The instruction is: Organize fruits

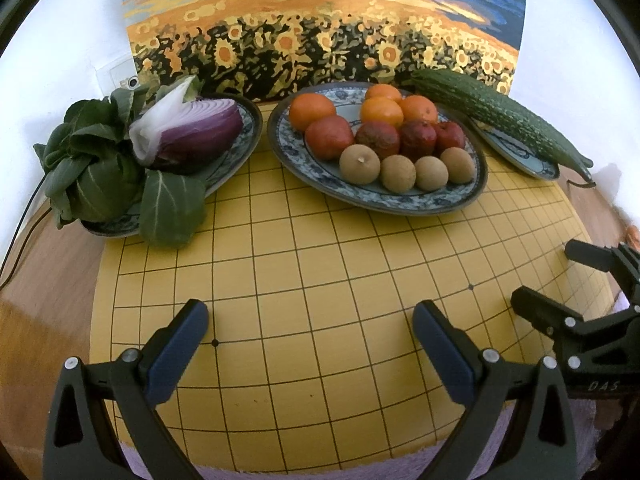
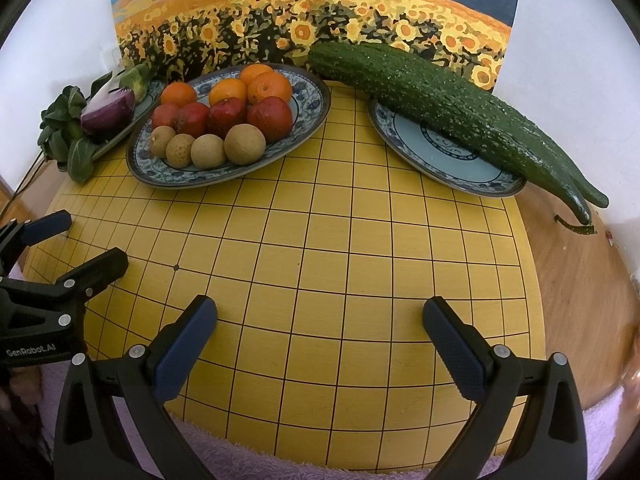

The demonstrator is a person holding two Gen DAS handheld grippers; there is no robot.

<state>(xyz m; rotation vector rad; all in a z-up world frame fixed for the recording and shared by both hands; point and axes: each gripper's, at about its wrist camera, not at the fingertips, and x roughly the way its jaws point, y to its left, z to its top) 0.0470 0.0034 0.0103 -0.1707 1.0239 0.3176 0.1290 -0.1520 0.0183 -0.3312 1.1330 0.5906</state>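
Both the left gripper [image 1: 310, 344] and right gripper [image 2: 320, 340] hover with jaws apart and empty above the gridded board [image 1: 320, 280]. Ahead of them, the fruit plate [image 1: 472, 196] holds tightly packed rows; a wide-jawed reach risks nudging neighbouring round fruits [image 2: 208, 150] off its rim.

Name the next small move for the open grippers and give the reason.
Probably ease the left gripper forward toward the middle plate, since both it and the right gripper hang open and empty over the yellow grid board, well short of the fruit, whose near row of brown fruit lies closest.
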